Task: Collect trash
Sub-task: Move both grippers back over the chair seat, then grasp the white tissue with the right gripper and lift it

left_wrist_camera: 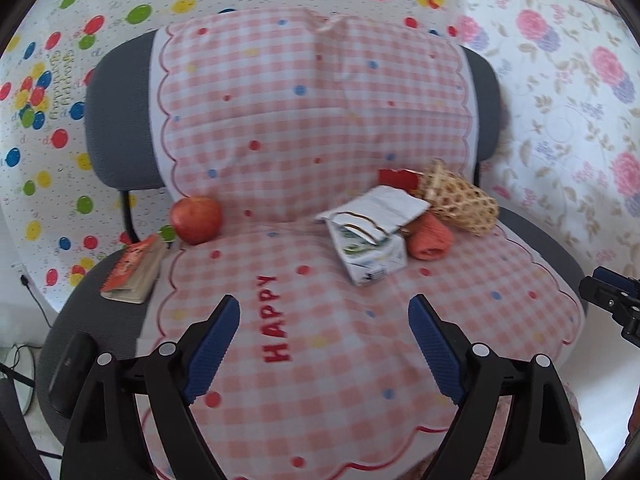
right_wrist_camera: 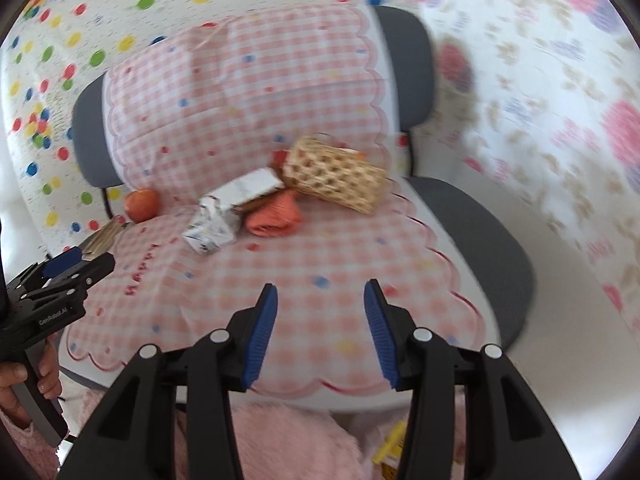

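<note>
A torn white milk carton [left_wrist_camera: 370, 236] lies on the pink checked seat cushion [left_wrist_camera: 320, 320] of a chair; it also shows in the right wrist view [right_wrist_camera: 224, 216]. A woven basket [left_wrist_camera: 456, 202] lies on its side behind it, also seen from the right [right_wrist_camera: 336, 176]. A red wrapper [left_wrist_camera: 398, 178] sits at the basket's mouth. An orange yarn ball [left_wrist_camera: 430, 236] touches the carton, also in the right wrist view [right_wrist_camera: 274, 216]. My left gripper [left_wrist_camera: 324, 344] is open and empty above the seat front. My right gripper [right_wrist_camera: 320, 328] is open and empty, short of the basket.
A red apple [left_wrist_camera: 196, 220] and a small book [left_wrist_camera: 134, 272] rest at the seat's left. The grey chair back [left_wrist_camera: 120, 120] rises behind. Patterned sheets cover the walls. The left gripper shows at the left of the right wrist view [right_wrist_camera: 60, 284].
</note>
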### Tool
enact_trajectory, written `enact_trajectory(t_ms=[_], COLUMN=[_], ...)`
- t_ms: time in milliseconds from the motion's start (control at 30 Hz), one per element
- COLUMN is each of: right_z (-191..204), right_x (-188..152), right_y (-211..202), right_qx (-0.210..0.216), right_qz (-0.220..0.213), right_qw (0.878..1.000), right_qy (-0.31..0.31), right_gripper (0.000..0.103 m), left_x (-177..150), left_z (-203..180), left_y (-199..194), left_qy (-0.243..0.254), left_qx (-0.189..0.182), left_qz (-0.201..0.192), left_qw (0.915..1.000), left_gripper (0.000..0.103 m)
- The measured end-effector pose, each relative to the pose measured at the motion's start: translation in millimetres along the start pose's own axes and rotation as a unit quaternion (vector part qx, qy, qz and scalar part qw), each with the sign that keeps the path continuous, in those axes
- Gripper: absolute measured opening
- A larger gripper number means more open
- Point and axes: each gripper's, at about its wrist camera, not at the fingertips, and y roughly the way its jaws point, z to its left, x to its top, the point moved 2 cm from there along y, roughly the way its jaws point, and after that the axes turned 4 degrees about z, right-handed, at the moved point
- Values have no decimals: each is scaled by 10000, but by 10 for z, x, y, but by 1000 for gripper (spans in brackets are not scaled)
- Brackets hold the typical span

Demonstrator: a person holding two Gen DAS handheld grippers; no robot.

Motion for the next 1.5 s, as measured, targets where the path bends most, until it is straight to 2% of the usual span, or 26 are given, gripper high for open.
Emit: enact_trajectory(t_ms=[300,433,533,667,733,833,967,1000,1067,1200,1267,1367,1500], right_z=[680,912,1010,1132,1176,1263,1256,1236,1198,1092,1023,857,656], right_x=[600,783,904,1009,1016,988,969,965,977,1064,1195,1460,1571], right_y=[764,1167,1468,1838,1955,2073,2090,2096,2104,2062,1912,1427,741], right_qx=[584,692,765,667,546,274,200,192,18,164,308,646,576], right_qz=[288,460,638,897,1024,1114,1107,1108,1067,994,690,22,-674], right_qw=[9948,9901,9875,9832,9799,9731,9719,9722,9726,9772,9829,9909,9921], right_qy=[-788,-1130,-1219,-1445,-1623,-2000,-2069,-2055,-2065,-1871,-1677,-1177,-886], right_gripper=[47,47,47,48,51,52,46,41,24,6,6,6,5], left_x=[236,316,364,382,366,345,316,309,284,261,268,295,353], left_z=[440,585,636,713,754,784,795,792,778,746,728,675,519], left_y=[285,488,675,840,891,929,929,927,907,839,791,724,673], left_qy=[-233,-406,-355,-427,-485,-490,-533,-539,-538,-509,-470,-356,-244], left_qx=[348,348,441,498,478,489,463,455,455,493,518,565,450], left_qz=[114,246,309,403,453,495,517,529,548,547,528,472,420], left_qw=[9991,9983,9979,9970,9967,9964,9962,9961,9960,9960,9962,9966,9978], left_gripper=[86,86,86,86,86,86,86,86,86,86,86,86,86])
